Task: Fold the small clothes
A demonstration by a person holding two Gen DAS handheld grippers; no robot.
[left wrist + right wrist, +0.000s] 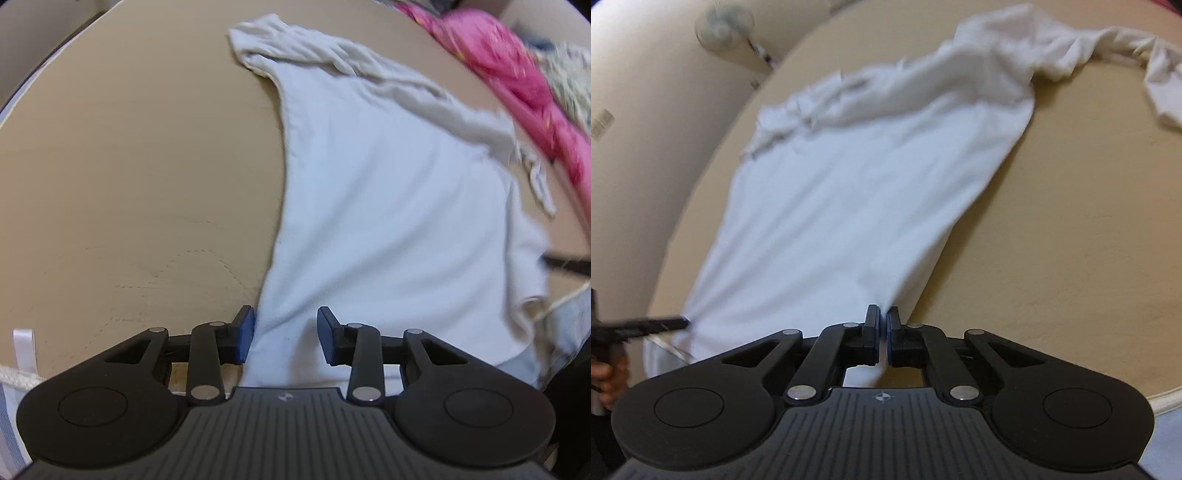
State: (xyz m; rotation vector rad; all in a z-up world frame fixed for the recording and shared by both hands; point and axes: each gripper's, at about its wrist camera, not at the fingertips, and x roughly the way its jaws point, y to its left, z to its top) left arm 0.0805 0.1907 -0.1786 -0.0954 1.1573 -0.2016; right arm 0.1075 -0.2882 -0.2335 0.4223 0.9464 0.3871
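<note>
The left gripper point(286, 334) points steeply down at the near hem of a white shirt point(388, 206) spread flat on a tan table point(129, 166); its blue-padded fingers point(245, 334) stand apart, the cloth's left edge running just inside the left pad and the fabric lying in the gap below them, neither pad pressing it; the hand behind this gripper is out of its own view; in the right wrist view a dark bar of it juts in at the left edge, with part of a hand point(609, 380) below it, cut off and dim.

The far end of the shirt is bunched and blurred; whether that is a sleeve or a collar cannot be made out; beyond it on the right lies a pink cloth point(517, 81), smeared and cropped by the frame.

The right gripper point(884, 334) tilts down less steeply at the same hem further right; its fingers are pressed together, pinching a small tuck of the white shirt point(868, 192) at its near right corner, the fabric drawn up in a peak to the pads and passing down between them; the hand holding it is unseen.
</note>
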